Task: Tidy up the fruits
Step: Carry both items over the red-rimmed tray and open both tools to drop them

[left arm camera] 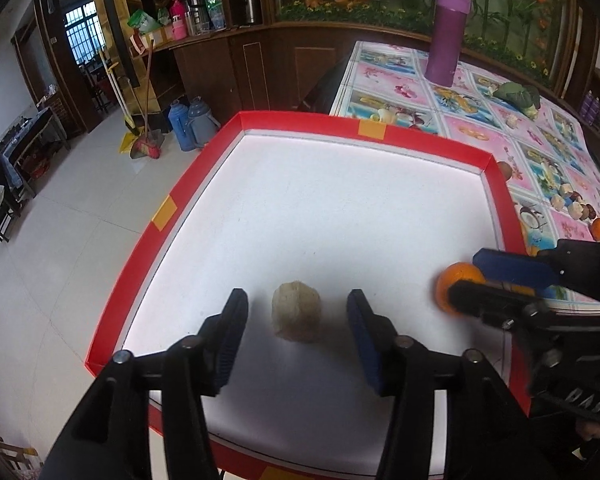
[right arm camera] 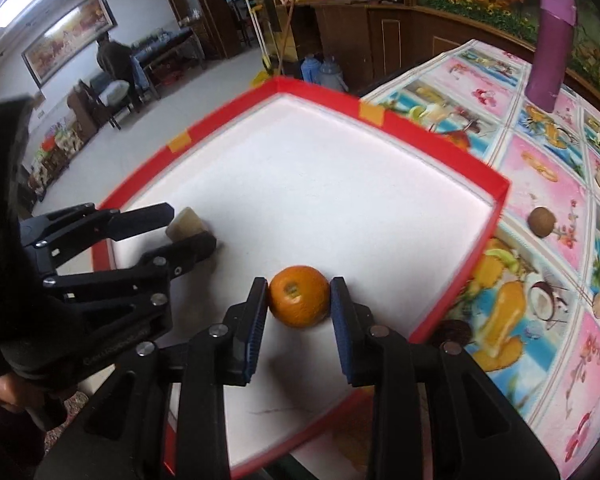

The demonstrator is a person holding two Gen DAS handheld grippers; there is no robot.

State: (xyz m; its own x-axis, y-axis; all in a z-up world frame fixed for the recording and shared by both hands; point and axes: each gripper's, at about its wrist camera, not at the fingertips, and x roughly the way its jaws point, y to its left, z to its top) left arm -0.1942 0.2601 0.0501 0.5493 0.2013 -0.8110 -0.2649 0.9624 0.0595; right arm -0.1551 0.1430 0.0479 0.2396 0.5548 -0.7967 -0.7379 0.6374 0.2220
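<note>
**Fruit sorted into red tray, two pieces at once**

Nearest, right gripper (right arm camera: 299, 295) closed on an orange (right arm camera: 299, 296), jaws touching both sides, just above or on the white floor of the red tray (right arm camera: 500, 196). Beside it, left gripper (left arm camera: 297, 312) with jaws spread wide around a pale chunk of fruit (left arm camera: 296, 311), touching neither side. Placing step apparently under way; next, release the orange and draw back. Farther off on the counter (right arm camera: 540, 168), a brown fruit (right arm camera: 541, 221) and small pieces waiting; purple flask (left arm camera: 447, 36) beyond.

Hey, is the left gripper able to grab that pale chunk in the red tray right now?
Probably yes. The left gripper is open, its jaws either side of the pale chunk, with nothing between.
</note>
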